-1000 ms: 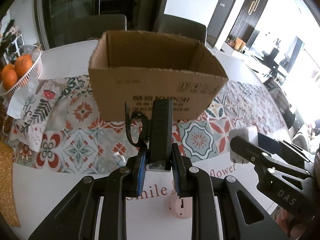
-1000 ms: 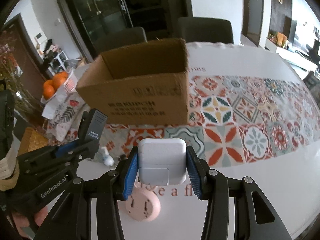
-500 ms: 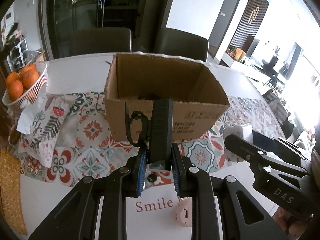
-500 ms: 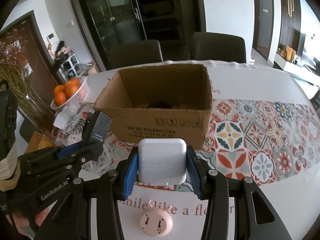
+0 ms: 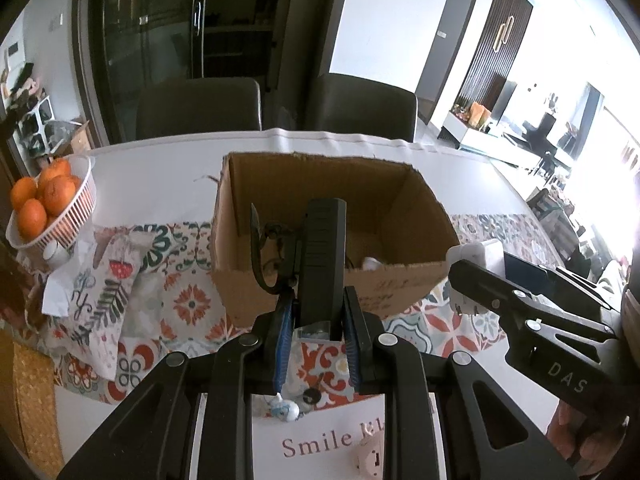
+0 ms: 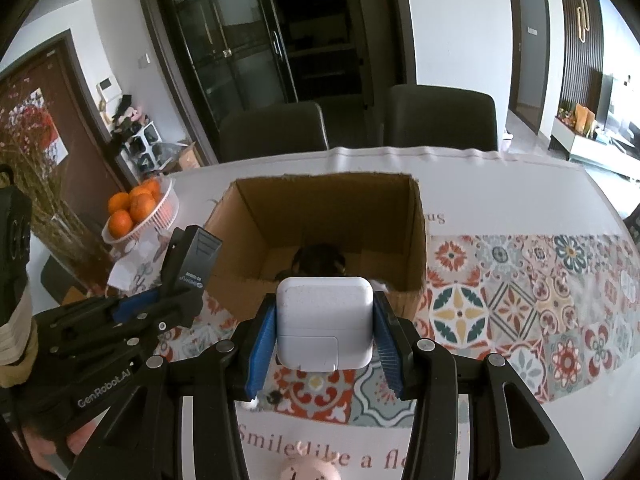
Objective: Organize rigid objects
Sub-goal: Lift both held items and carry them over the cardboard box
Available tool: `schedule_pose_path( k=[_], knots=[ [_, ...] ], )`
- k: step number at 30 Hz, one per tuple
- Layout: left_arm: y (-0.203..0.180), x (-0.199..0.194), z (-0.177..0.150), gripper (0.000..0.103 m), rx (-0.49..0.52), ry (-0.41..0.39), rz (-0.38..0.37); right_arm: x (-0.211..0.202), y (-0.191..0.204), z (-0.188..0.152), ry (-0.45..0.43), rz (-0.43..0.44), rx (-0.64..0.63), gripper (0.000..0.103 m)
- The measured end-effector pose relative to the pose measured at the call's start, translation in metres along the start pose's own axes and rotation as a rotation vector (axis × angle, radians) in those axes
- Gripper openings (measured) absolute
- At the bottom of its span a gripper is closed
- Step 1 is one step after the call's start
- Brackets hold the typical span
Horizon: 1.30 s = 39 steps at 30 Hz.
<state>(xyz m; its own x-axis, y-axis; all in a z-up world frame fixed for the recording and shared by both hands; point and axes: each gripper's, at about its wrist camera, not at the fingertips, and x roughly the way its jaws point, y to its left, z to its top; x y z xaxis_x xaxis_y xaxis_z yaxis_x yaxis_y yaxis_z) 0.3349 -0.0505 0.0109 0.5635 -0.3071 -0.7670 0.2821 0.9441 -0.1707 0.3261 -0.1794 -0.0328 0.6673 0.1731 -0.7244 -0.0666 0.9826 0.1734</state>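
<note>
We hold a black device [image 5: 320, 264] in the left tongs [image 5: 316, 336] and a white charger [image 6: 325, 322] in the right tongs [image 6: 325, 340], the open cardboard box [image 6: 320, 240] just ahead and below.

Both grippers clamped and angled downward, side by side

The left gripper [image 5: 316, 332] has its blue-padded jaws pressed on a slim black device [image 5: 322, 264] standing upright between them. The right gripper [image 6: 325, 336] pinches a white power adapter [image 6: 325, 326] from both sides. Each gripper shows in the other's view, and part of a hand [image 5: 580, 436] is visible behind the right one
</note>
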Motion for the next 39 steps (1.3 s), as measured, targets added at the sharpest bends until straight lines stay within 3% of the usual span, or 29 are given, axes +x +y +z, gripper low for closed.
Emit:
schedule_pose_path(
  k=[10,18,39],
  knots=[
    [0.003,0.009,0.027,0.024,0.006,-0.003,0.024,0.011,-0.006,0.028,-0.009,0.002,-0.003,0.047],
    [0.007,0.027,0.046,0.024,0.009,0.006,0.045,0.036,-0.015,0.046,0.047,-0.006,0.015,0.047],
    [0.015,0.094,0.038,0.024,0.006,0.159,0.061,0.094,-0.031,0.032,0.188,-0.072,0.008,0.047]
  ],
)
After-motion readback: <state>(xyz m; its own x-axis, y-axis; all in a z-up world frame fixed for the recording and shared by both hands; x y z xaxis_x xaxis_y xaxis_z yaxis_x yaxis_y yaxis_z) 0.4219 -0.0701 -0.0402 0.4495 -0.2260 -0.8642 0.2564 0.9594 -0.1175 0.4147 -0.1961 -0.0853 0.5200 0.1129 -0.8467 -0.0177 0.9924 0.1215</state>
